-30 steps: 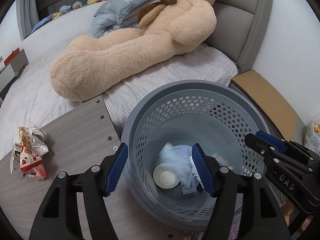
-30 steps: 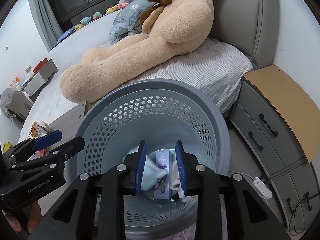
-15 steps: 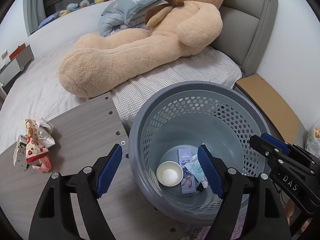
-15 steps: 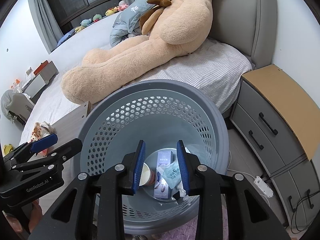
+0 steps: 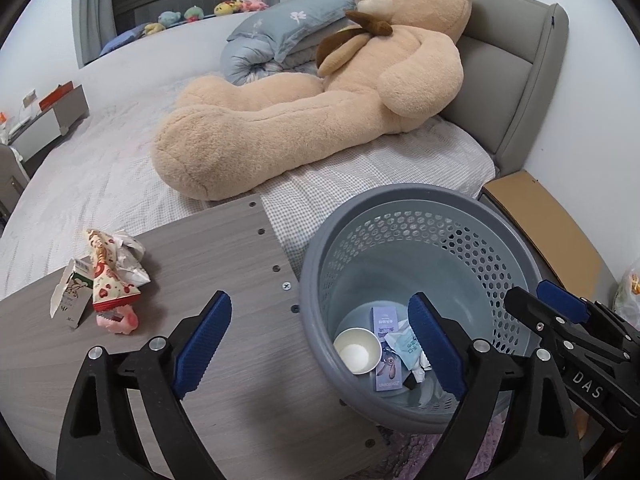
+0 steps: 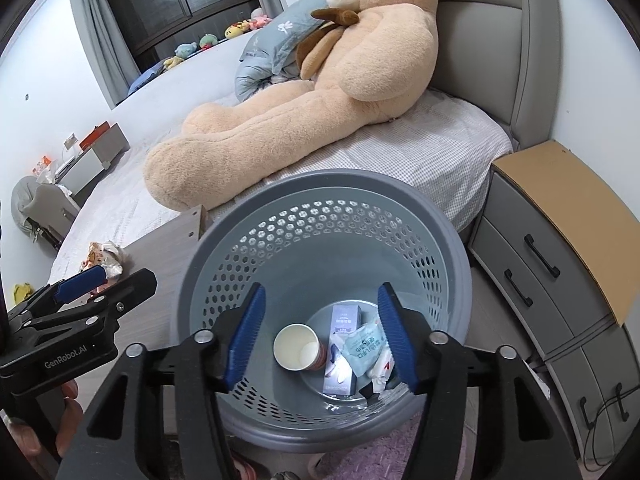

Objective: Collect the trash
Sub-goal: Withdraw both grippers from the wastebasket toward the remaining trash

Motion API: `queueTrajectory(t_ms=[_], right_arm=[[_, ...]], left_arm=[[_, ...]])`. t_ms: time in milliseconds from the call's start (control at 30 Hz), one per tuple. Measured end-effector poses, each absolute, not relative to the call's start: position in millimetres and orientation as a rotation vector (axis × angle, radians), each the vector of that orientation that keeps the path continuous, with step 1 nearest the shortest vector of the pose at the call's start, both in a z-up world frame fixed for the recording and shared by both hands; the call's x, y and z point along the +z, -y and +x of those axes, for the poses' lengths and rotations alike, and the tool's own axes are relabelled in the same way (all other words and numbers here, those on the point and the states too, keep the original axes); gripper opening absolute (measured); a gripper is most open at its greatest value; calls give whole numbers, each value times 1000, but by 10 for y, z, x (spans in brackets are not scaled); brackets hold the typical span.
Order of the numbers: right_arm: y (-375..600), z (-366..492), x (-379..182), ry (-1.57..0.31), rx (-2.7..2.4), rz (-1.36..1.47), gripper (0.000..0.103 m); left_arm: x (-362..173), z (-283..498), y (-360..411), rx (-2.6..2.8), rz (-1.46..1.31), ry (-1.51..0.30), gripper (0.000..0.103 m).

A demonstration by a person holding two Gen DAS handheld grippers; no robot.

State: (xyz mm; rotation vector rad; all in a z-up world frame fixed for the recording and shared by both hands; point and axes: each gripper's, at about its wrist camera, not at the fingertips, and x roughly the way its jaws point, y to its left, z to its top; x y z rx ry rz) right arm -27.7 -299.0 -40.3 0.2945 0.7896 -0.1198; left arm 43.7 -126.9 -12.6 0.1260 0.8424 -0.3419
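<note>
Both the left gripper (image 5: 318,344) and right gripper (image 6: 320,334) are opening, empty, above the grey perforated bin (image 6: 320,184). The light-blue wet-wipe packet (image 6: 362,350) they released a second ago now lies inside the bin beside the paper cup (image 6: 296,347). 2 wrappers (image 5: 114,276) remain on the table (image 5: 224,248) left of the bin.

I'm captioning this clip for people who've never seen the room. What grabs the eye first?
A huge tan teddy bear sprawls across the bed. In front stands a grey perforated bin holding a paper cup and wrappers, with both claws opening above it, nothing between their pads. More crumpled trash sits on the wooden table, left.
</note>
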Motion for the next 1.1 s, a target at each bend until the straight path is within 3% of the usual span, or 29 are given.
queueTrajectory(t_ms=[833,1100], right_arm=[[1926,-68,-277,-810,76,181,79],[1320,146,-351,-836,182,90,79]], left_arm=[[-106,293,-40,-125,20,-811,93],[-244,277,-709,17,-18,-825,93]])
